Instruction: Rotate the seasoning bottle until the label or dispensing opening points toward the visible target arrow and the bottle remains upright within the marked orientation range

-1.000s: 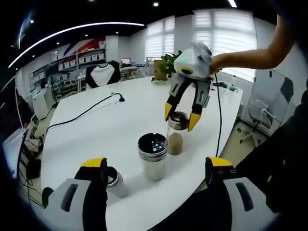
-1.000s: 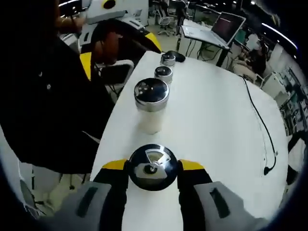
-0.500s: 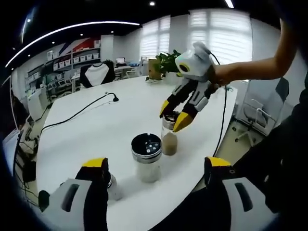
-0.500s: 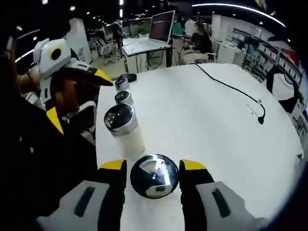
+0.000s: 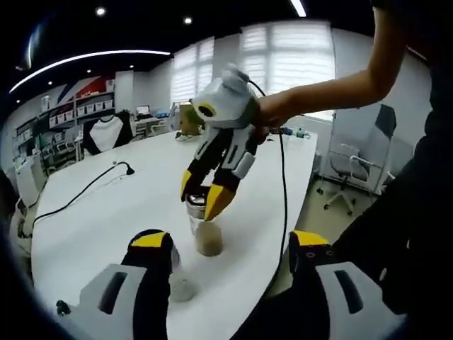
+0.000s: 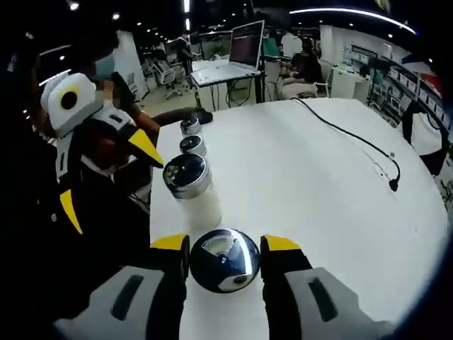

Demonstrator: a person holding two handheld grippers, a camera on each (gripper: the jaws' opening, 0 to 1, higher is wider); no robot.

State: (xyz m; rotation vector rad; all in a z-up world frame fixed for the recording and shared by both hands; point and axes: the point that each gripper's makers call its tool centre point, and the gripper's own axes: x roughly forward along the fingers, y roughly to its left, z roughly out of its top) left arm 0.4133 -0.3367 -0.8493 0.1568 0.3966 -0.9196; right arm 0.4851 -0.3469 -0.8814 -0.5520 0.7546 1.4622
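Seasoning bottle [image 6: 224,259]: clear glass, domed chrome shaker lid, brownish powder filling the lower part. It is standing upright near the desk [image 6: 304,184] edge, sitting between the right gripper's [image 6: 224,246] yellow-tipped jaws, next in line to a taller white-filled shaker [image 6: 190,185].

1. My right gripper [image 5: 205,195], frame center, jaws straddling the seasoning bottle [image 5: 203,228] cap.
2. My left gripper [image 5: 230,248] at the bottom, jaws spread, holding nothing.
3. White table [image 5: 106,212] underneath.
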